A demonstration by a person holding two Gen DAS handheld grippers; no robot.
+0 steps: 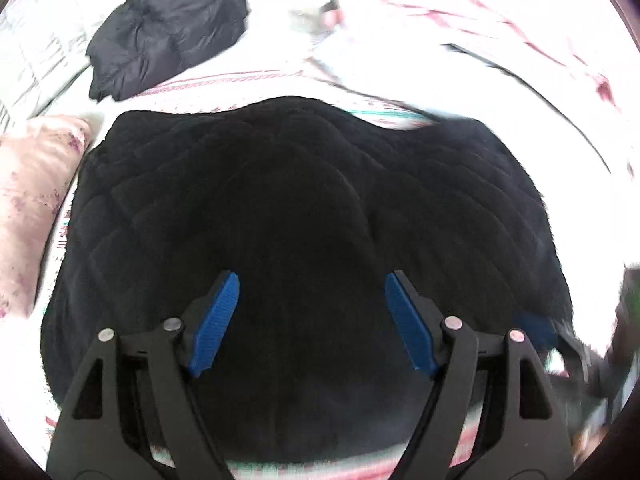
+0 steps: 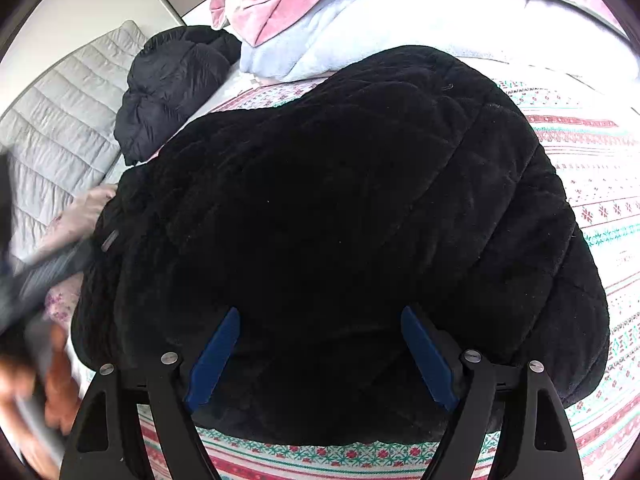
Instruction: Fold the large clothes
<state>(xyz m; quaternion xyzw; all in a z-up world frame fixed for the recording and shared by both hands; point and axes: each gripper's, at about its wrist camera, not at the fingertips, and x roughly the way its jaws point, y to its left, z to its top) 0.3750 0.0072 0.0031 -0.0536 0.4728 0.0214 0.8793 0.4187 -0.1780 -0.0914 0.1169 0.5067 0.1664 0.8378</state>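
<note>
Jacket (image 1: 304,216) fills mid-bed, black quilted fleece, bunched into a rough fold on the patterned bedspread (image 2: 600,200). I judge we're mid-fold: next move is to pick a hem and bring it over. Left gripper (image 1: 312,320) hovers above it, fingers spread, holding nothing; right gripper (image 2: 320,356) likewise spread wide, empty (pads don't look like they touch the cloth, can't be sure). Room: far-left corner has a 2nd dark jacket (image 2: 172,88), pink pillow (image 1: 36,200) at left edge, piled blankets (image 2: 320,40) at far edge. Right side of bed is open, so I'd fold that way.
</note>
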